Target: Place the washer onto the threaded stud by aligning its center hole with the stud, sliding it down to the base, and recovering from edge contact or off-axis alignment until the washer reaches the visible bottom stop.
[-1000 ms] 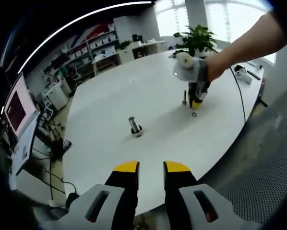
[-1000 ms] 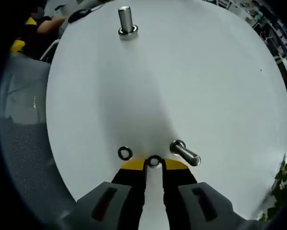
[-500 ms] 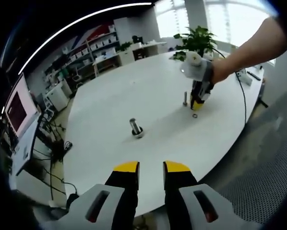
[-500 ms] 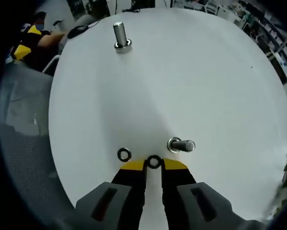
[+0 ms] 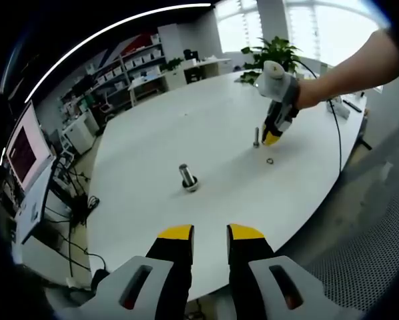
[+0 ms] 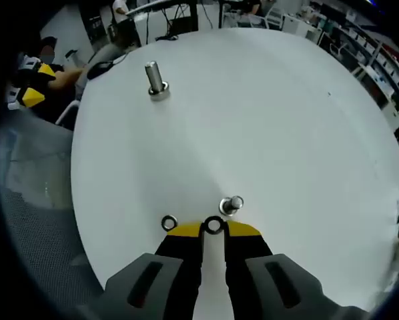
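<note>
Reading across the right gripper view, the spare washer [image 6: 169,223] lay flat on the white table [image 6: 266,120] at about 7 o'clock, the right gripper [image 6: 214,228] sat at 6 o'clock with its yellow tips drawn close on a washer [image 6: 214,226], and the near threaded stud [image 6: 231,205] stood just beside it toward 5 o'clock. Over the past second that stud had gone from lying long and slanted in the view to showing almost end-on, so the gripper had swung up over it; I judged the hole was nearly on axis but not yet threaded. The held washer looked a thin, shiny steel ring, level between the tips. A second stud [image 6: 155,80] stood well apart at 11 o'clock. In the left gripper view the left gripper [image 5: 210,233] hung off the table edge at 6 o'clock, tips slightly parted, holding nothing.
</note>
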The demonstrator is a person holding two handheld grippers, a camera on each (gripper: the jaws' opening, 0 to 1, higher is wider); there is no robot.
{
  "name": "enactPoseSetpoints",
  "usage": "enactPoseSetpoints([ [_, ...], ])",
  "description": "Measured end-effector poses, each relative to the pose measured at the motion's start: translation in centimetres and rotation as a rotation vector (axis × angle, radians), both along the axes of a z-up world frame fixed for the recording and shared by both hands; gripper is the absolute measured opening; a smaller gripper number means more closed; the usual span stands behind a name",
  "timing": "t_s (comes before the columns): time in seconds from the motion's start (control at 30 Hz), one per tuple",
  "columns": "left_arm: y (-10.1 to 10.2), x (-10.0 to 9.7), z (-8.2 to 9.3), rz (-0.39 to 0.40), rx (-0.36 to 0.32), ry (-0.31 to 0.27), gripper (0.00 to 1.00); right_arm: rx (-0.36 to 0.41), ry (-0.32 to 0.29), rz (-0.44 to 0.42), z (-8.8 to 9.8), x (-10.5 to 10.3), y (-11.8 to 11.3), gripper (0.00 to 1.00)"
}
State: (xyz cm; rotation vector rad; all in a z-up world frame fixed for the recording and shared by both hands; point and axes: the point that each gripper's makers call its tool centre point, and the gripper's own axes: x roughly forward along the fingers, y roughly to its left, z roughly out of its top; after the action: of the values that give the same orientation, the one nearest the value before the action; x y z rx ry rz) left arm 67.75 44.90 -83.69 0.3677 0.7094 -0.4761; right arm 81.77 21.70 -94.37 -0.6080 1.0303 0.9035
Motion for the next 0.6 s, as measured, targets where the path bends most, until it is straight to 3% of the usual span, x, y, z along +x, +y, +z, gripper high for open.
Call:
enactPoseSetpoints([
  [0.6, -0.1, 0.0, 0.0, -0.005, -0.003, 0.002, 0.17, 0.061, -0.103, -0.024, 3.4, 1.4, -0.4, 0.13],
])
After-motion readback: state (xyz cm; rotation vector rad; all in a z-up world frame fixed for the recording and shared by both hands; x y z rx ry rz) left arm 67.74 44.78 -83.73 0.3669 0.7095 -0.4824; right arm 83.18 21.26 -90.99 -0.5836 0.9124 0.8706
